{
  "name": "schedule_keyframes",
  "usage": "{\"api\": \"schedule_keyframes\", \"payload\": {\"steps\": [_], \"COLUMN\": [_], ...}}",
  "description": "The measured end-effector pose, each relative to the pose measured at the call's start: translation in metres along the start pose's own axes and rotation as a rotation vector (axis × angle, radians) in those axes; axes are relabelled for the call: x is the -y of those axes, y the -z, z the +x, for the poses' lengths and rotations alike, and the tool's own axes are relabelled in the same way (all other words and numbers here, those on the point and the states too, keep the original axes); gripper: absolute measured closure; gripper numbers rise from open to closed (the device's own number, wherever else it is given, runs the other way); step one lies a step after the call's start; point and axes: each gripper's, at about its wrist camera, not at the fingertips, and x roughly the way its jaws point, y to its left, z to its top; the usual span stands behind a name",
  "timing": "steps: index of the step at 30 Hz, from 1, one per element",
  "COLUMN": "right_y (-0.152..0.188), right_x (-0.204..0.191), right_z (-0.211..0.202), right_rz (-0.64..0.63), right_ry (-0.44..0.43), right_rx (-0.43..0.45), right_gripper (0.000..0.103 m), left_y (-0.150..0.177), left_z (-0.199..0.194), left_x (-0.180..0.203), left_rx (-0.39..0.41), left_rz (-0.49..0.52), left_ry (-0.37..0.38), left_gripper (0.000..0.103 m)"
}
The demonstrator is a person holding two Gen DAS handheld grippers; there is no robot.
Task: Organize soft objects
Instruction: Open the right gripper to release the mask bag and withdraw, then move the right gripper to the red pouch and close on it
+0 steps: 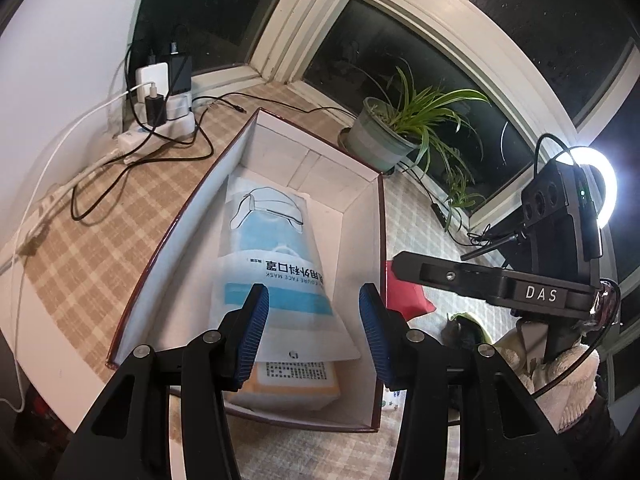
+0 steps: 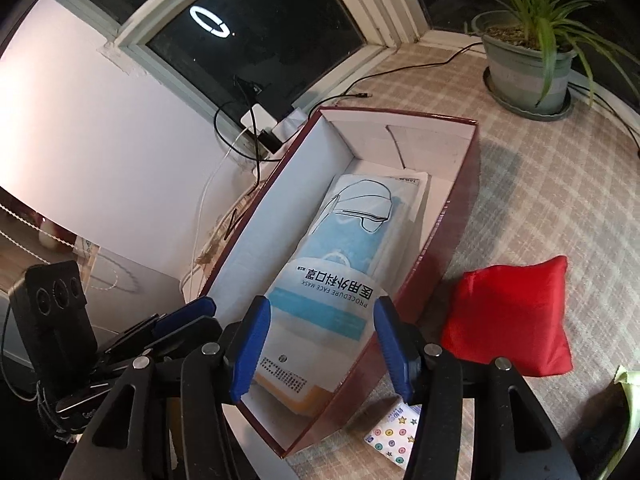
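Note:
A dark red cardboard box (image 1: 378, 240) (image 2: 460, 208) with white inner walls stands on the checked tablecloth. A blue and white pack of face masks (image 1: 276, 264) (image 2: 348, 264) lies flat inside it, on top of an orange-edged pack (image 1: 296, 390) (image 2: 308, 398). My left gripper (image 1: 314, 326) is open and empty, hovering over the near end of the box. My right gripper (image 2: 322, 342) is open and empty above the same end. A red soft cushion (image 2: 510, 316) (image 1: 406, 294) lies on the cloth right of the box. A small patterned packet (image 2: 394, 438) lies by the box's near corner.
A potted plant (image 1: 384, 136) (image 2: 524, 72) stands at the back by the window. A power strip with chargers and loose cables (image 1: 160, 112) (image 2: 264, 128) sits back left of the box. A ring light (image 1: 596, 184) glows at the right. A green-edged soft thing (image 1: 468, 326) (image 2: 626, 404) lies near the cushion.

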Motion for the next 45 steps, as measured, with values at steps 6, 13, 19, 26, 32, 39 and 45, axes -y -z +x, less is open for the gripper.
{"api": "schedule_keyframes", "payload": {"steps": [6,13,19,26,32,39,45], "right_y": [0.009,0.026,0.047,0.068,0.091,0.121,0.131], "right_x": [0.013,0.037,0.060,0.083,0.109,0.138,0.160], "right_z": [-0.022,-0.056,-0.091,-0.136,-0.179,-0.208,-0.215], "right_rz": [0.006,0.031,0.024,0.028,0.039,0.071,0.082], "right_ry": [0.019,0.047,0.087,0.126,0.173,0.213,0.208], "right_rx": [0.035,0.092,0.158,0.251,0.308,0.311,0.278], "right_gripper": [0.050,0.041,0.036,0.027,0.022,0.022,0.022], "left_y": [0.008,0.021,0.035,0.053,0.073,0.095,0.110], "left_z": [-0.008,-0.015,-0.017,-0.009,0.002,0.019,0.042], "left_x": [0.005,0.024,0.050,0.082,0.107,0.133,0.152], "left_rx": [0.007,0.000,-0.013,-0.046,-0.088,-0.135,-0.152], "left_rz": [-0.002,0.015,0.057,0.095,0.117,0.128,0.105], "left_ry": [0.008,0.040,0.060,0.104,0.134,0.158,0.161], "left_gripper": [0.058,0.058,0.056,0.056,0.054,0.054,0.054]}}
